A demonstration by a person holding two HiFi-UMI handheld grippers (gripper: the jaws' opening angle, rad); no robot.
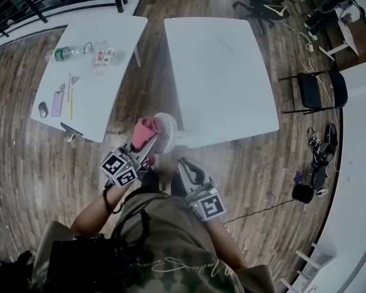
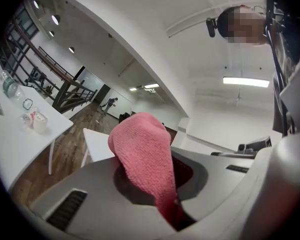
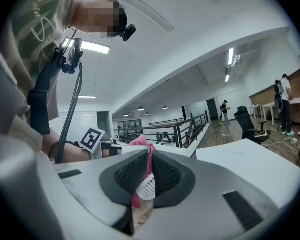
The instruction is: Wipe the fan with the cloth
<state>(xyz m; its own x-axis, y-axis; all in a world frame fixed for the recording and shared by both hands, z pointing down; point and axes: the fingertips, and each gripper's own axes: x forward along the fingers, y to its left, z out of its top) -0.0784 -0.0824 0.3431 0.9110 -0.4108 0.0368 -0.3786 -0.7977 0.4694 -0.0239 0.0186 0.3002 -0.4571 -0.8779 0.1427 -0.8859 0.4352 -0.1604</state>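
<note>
In the head view a small white round fan (image 1: 168,133) hangs in the air beside the near corner of the right white table (image 1: 232,84). My right gripper (image 1: 179,163) reaches it from below, jaws almost together, and seems to grip its lower part. In the right gripper view the fan's grille (image 3: 147,186) shows in the narrow gap of that gripper (image 3: 142,184). My left gripper (image 1: 140,149) is shut on a pink cloth (image 1: 146,132) that lies against the fan's left side. The cloth (image 2: 146,156) rises in a folded hump out of the left gripper (image 2: 177,211).
A second white table (image 1: 104,54) at the left carries a bottle (image 1: 63,54), a phone (image 1: 57,103), a mouse (image 1: 43,109) and small items. A black folding chair (image 1: 320,90) stands right of the right table. Cables and bags (image 1: 320,157) lie on the wooden floor.
</note>
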